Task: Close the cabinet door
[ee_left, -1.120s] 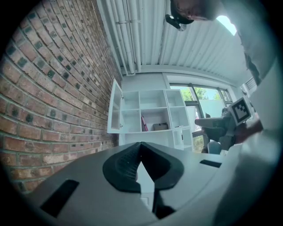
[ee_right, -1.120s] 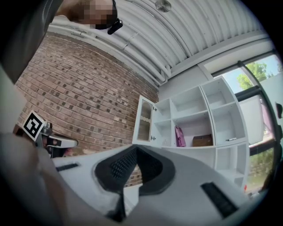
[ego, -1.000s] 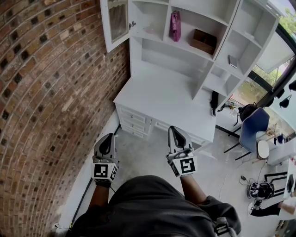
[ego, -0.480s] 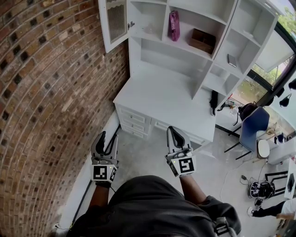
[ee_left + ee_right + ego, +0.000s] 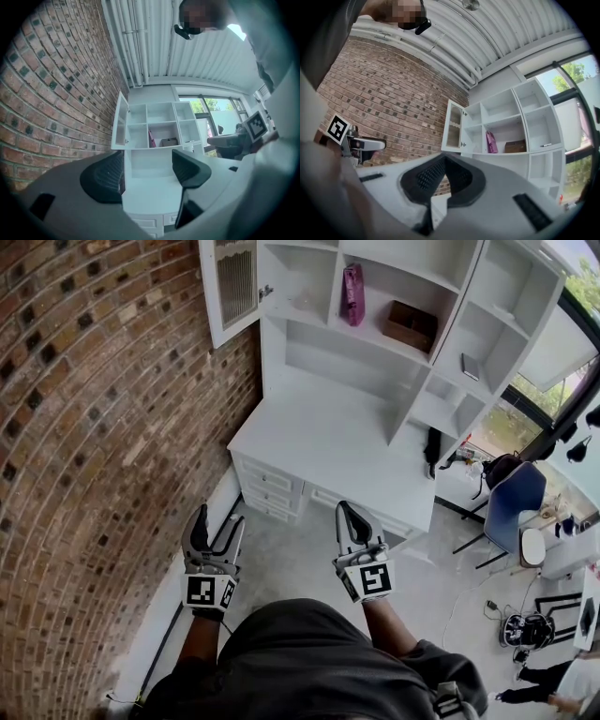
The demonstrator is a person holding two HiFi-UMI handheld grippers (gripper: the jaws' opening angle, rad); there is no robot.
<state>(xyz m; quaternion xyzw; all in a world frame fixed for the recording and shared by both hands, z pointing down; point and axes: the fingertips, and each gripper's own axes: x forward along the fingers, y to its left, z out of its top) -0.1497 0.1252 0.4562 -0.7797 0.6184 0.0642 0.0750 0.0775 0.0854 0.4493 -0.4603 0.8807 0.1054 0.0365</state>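
The white cabinet door (image 5: 230, 282), with a mesh pane, stands swung open at the upper left of the white shelf unit (image 5: 375, 343), against the brick wall. It also shows far ahead as the door (image 5: 121, 126) in the left gripper view and the door (image 5: 453, 125) in the right gripper view. My left gripper (image 5: 217, 521) hangs low over the floor, well short of the desk. Its jaws have just been opening and are open, with nothing between them (image 5: 147, 168). My right gripper (image 5: 345, 509) is beside it, shut and empty (image 5: 443, 176).
A brick wall (image 5: 94, 427) runs along the left. The white desk (image 5: 328, 442) with drawers stands under the shelves. A pink bag (image 5: 354, 292) and a brown box (image 5: 412, 324) sit on the shelves. A blue chair (image 5: 511, 498) stands at the right.
The left gripper's jaws have gone from shut to wide open. The right gripper has stayed shut. Both hands have hardly moved.
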